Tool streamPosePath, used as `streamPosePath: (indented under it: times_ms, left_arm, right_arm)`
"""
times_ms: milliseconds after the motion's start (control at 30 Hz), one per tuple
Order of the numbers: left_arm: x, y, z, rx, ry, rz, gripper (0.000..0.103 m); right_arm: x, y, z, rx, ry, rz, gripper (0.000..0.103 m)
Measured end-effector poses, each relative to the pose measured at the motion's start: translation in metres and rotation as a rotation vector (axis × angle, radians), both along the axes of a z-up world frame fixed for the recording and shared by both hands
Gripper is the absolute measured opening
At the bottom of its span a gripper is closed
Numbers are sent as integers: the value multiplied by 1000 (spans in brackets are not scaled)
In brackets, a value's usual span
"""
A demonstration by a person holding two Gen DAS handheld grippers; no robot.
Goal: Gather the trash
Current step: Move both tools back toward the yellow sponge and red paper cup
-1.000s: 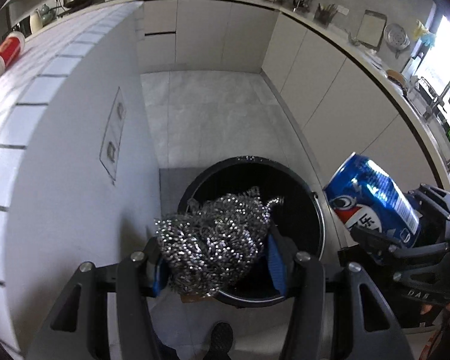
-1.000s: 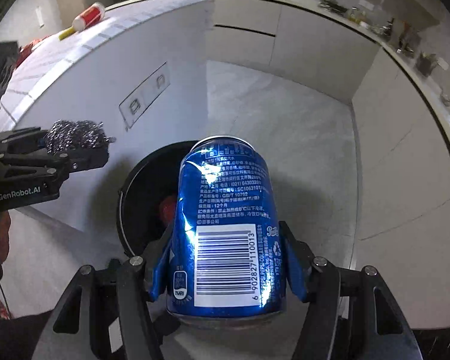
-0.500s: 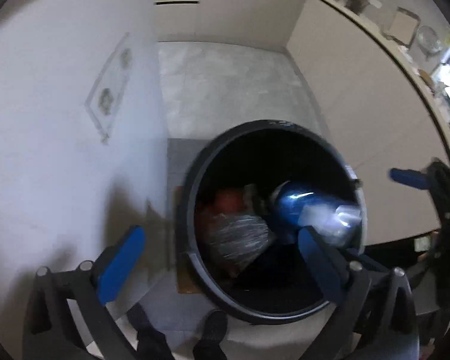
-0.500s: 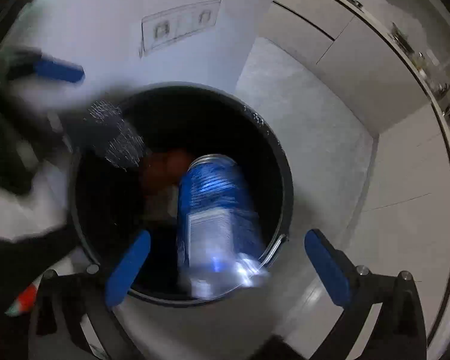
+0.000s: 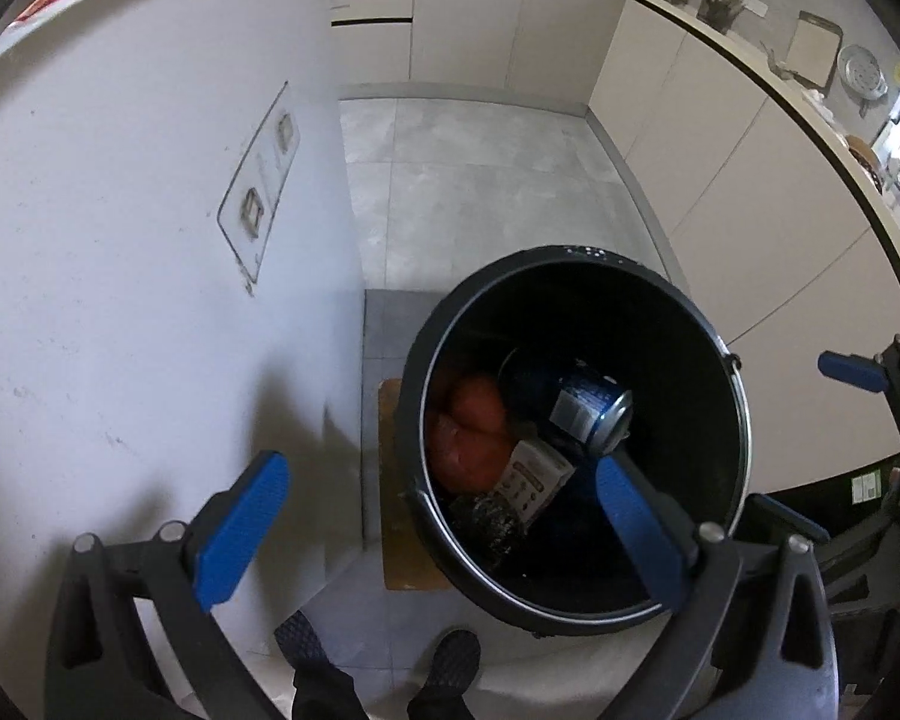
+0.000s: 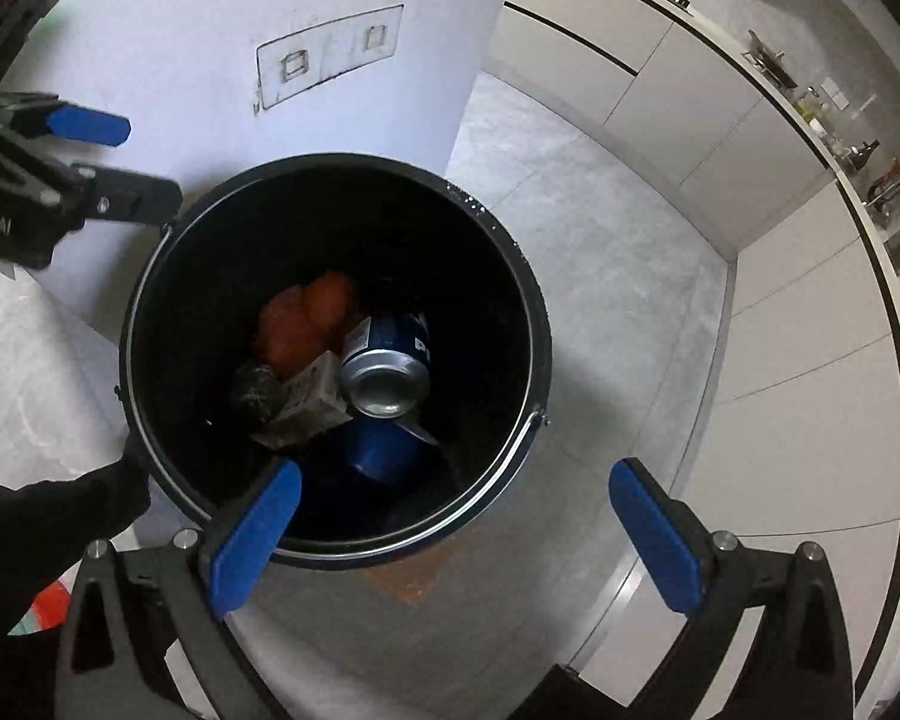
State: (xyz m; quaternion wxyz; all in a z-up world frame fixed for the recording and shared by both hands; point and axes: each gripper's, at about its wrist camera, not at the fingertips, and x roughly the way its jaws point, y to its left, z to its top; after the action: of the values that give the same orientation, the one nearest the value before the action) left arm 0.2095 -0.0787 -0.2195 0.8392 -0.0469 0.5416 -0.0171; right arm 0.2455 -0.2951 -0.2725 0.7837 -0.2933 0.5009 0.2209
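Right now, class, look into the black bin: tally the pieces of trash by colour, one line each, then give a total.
Blue can: 1
Orange lump: 1
Dark steel scourer: 1
Pale printed carton: 1
Total in the bin: 4

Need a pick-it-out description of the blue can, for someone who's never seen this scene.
Find the round black bin on the kitchen floor beside the white counter wall. Inside, on the trash pile, the blue can lies tilted, silver end up. It is the only blue metal item, beside an orange lump and a small carton.
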Motion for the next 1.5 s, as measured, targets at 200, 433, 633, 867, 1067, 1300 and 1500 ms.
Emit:
streamPosePath:
  times_ms: [200, 433, 633, 867, 1067, 1300, 1500]
  left_arm:
    - [-11, -1, 21, 3, -33, -14, 103]
    - [-24, 1, 53, 3, -99, -3, 103]
    - [-37, 5, 79, 1, -154, 9, 103]
    - [-54, 14, 116, -10, -227, 9, 103]
    - [-66, 31, 145, -37, -272, 36, 103]
    - [-79, 58, 168, -59, -345, 92, 103]
    - [-87, 95, 180, -29, -391, 177, 103]
  right_arm:
    - [-9, -3, 23, 45, -28, -43, 103]
    - [-16, -7, 57, 131, -83, -132, 103]
    - [-23, -1, 80, 170, -131, -167, 103]
    - [-37, 5, 115, 218, -189, -228, 103]
    - [-43, 13, 144, 267, -232, -305, 103]
    - [-40, 15, 165, 305, -245, -378, 103]
    - [-39, 52, 190, 351, -247, -340, 103]
